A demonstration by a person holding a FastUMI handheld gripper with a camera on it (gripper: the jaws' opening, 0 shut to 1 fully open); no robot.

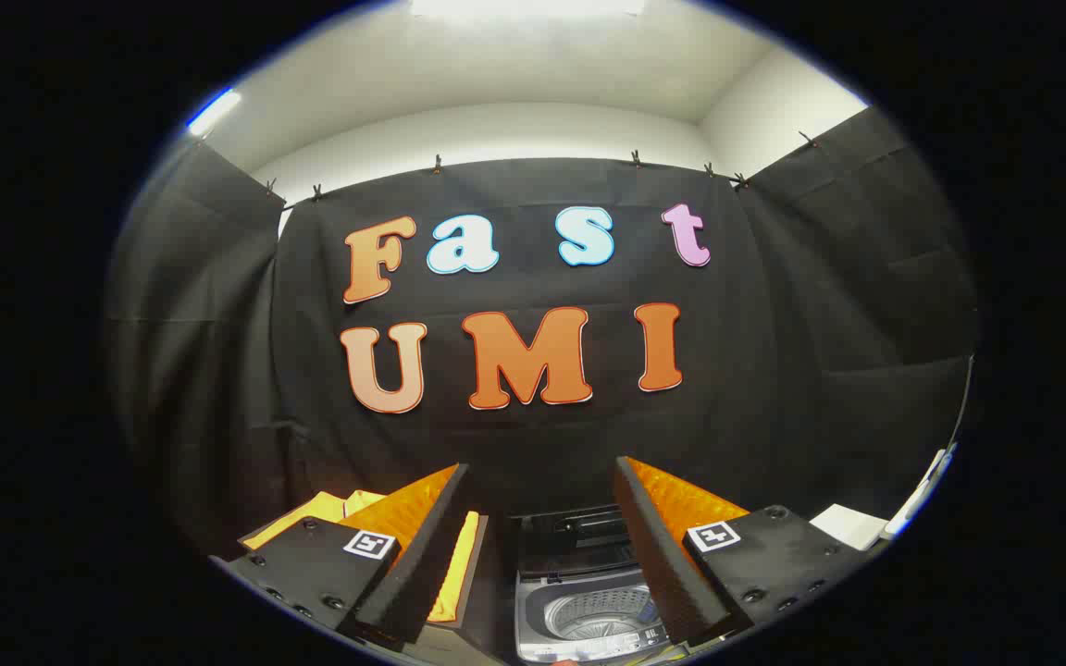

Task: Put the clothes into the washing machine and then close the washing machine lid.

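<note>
My gripper (pixel 542 481) is held high and level, its two fingers wide apart with nothing between them. Below and between the fingers stands a small top-loading washing machine (pixel 538 606) with its lid (pixel 579 529) raised at the back and the metal drum (pixel 602 615) showing. A yellow garment (pixel 325 511) lies on a dark surface to the left of the machine, partly hidden behind the left finger (pixel 422 555); another strip of it shows between that finger and the machine.
Black cloth walls close the booth on three sides. A white object (pixel 852 525) lies beyond the right finger, with a white edge (pixel 922 490) further right.
</note>
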